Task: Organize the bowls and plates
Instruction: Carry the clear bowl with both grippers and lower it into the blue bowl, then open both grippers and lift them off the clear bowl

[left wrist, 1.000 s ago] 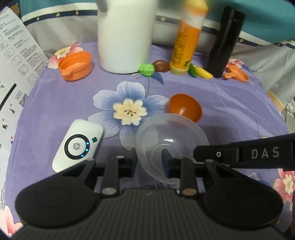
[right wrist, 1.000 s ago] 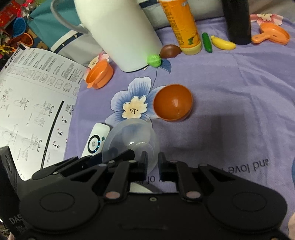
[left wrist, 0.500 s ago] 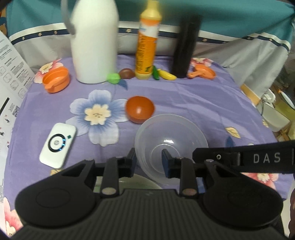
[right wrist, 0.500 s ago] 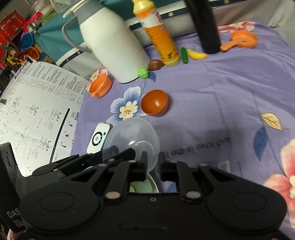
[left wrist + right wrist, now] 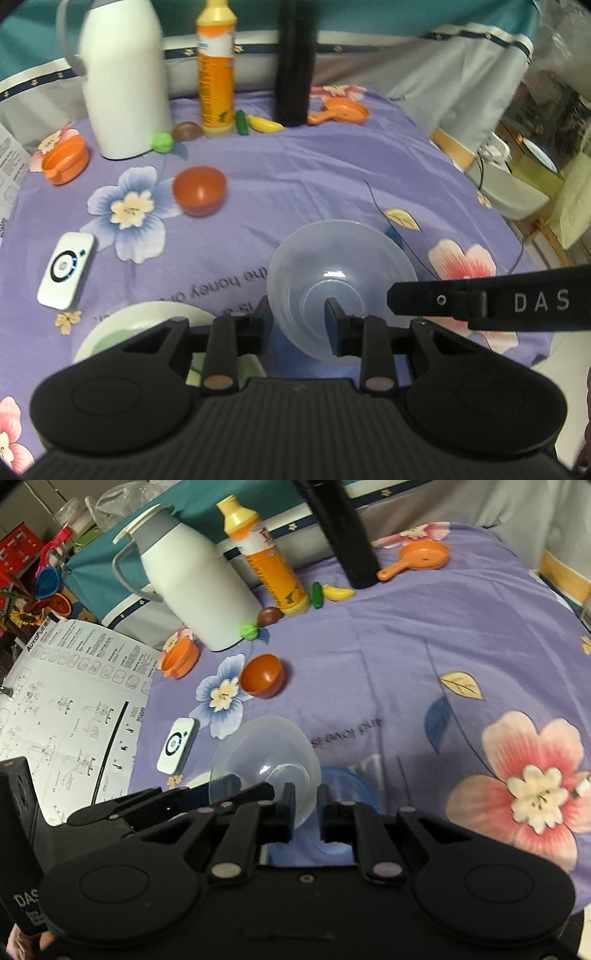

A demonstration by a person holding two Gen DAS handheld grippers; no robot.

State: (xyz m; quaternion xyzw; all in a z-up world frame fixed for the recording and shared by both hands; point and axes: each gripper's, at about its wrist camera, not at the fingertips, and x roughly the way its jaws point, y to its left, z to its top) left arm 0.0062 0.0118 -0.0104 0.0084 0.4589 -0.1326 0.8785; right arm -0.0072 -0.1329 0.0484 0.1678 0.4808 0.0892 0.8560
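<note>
A clear plastic bowl [image 5: 340,258] hangs above the purple flowered cloth, held from two sides. My left gripper [image 5: 297,325] is shut on its near rim. My right gripper [image 5: 306,808] is shut on the bowl [image 5: 266,746] too, and one of its black fingers [image 5: 424,301] reaches in from the right in the left wrist view. Right under the bowl a blue dish [image 5: 354,782] lies on the cloth. A white dish with a green inside [image 5: 122,317] sits to the left of it. Farther back an orange-brown bowl [image 5: 199,190] lies tilted beside a printed flower.
Along the back stand a white jug [image 5: 122,81], an orange bottle [image 5: 216,74] and a black flask [image 5: 295,62], with toy fruit [image 5: 264,125] and an orange toy pan [image 5: 341,112]. A small orange cup [image 5: 64,160] and a white remote [image 5: 66,269] lie left. The table edge [image 5: 517,236] drops off on the right.
Both grippers have carried the clear bowl up and back toward the near right of the table. The orange-brown bowl now lies far behind, and the blue and green-white dishes have come into view.
</note>
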